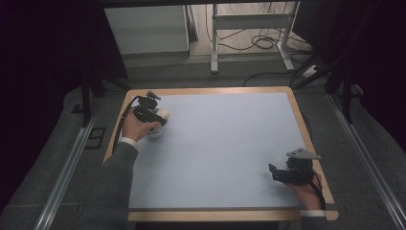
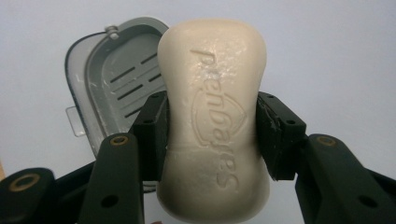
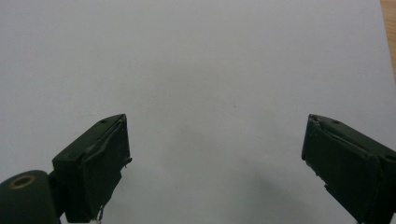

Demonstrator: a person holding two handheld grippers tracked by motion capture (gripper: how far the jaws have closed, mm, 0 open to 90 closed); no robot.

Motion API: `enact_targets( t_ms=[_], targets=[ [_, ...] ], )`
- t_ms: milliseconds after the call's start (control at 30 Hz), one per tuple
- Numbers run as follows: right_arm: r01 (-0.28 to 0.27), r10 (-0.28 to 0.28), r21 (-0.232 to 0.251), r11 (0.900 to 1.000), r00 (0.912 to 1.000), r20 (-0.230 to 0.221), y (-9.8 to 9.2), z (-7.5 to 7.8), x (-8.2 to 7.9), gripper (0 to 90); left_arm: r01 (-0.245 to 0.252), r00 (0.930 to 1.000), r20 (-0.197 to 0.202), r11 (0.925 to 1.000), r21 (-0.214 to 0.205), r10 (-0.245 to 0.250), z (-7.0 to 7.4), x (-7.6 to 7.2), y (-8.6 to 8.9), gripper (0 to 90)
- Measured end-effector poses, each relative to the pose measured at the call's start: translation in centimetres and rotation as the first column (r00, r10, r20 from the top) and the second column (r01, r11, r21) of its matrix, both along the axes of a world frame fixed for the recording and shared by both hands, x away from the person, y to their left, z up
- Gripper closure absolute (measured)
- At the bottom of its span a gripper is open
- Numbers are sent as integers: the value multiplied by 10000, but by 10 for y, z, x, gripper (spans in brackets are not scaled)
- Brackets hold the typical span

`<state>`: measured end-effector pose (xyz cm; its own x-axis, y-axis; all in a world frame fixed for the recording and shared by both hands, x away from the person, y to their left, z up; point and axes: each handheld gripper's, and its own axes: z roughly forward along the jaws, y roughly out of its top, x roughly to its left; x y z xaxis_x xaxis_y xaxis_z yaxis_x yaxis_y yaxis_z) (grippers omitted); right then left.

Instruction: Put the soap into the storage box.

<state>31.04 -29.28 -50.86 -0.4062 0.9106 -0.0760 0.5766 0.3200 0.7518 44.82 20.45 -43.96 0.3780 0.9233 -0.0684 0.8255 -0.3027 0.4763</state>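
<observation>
- The left gripper point(image 2: 211, 135) is clamped on a bar of soap point(image 2: 214, 116); its two black pads press the soap at its narrow waist, one on each side, so the bar cannot slip lengthwise.
- The soap stands lengthwise along the jaws, with its stamped lettering facing the camera; gripping at the pinched middle looks like the surest hold on a smooth, rounded bar.
- Just behind and below the soap lies a grey soap dish point(image 2: 112, 88), open side up, with drain slots in its floor. The soap hangs over its near edge and seems not yet set down in it.
- From above, the left gripper point(image 1: 152, 115) is near the far left corner of the pale blue mat point(image 1: 225, 153), and the soap point(image 1: 163, 115) shows as a pale patch at its tip, with the dish point(image 1: 155, 132) directly under it.
- My reading is that the bar is being brought to the dish; it would need to be lined up with the tray's long side before the jaws let go.
- The right gripper point(image 1: 282, 173) rests near the right front of the mat, well apart from the soap. Its jaws stand wide with nothing between them, above bare mat point(image 3: 210, 70), apparently kept out of the way.
- The mat lies on a wooden table point(image 1: 306, 129).
</observation>
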Motion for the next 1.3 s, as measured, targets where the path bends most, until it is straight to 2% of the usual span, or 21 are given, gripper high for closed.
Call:
enact_targets(
  t_ms=[100,233,467,633,967,1033,1133,1300],
  targets=[
    [15,-15,2,10000,10000,-24,0,0,0,74,-253,9997,-46,9997,-30,253,-3,5,3,497],
    [29,-29,-14,10000,10000,-36,-1,-1,0,74,-593,9982,-116,9981,169,595,-7,9,4,496],
    [33,-33,-26,10000,10000,-43,-1,-1,1,74,-927,9956,-138,9956,133,929,-10,15,8,496],
    [16,-16,-36,10000,10000,-64,0,-2,1,74,-1205,9923,-241,9922,309,1213,-15,18,8,496],
    [14,-14,-50,10000,10000,-65,0,-2,1,74,-1310,9906,-353,9907,380,1323,-20,21,4,490],
    [15,-16,-45,10000,10000,-56,0,-2,1,74,-1399,9899,-204,9897,305,1405,-18,20,5,482],
    [37,-37,-24,10000,10000,-46,-1,-1,1,74,-1519,9884,63,9884,83,1518,-11,18,5,421],
    [13,-13,-26,10000,10000,-27,0,-1,0,74,-1338,9908,175,9910,-99,1340,-7,13,4,372]
  ],
)
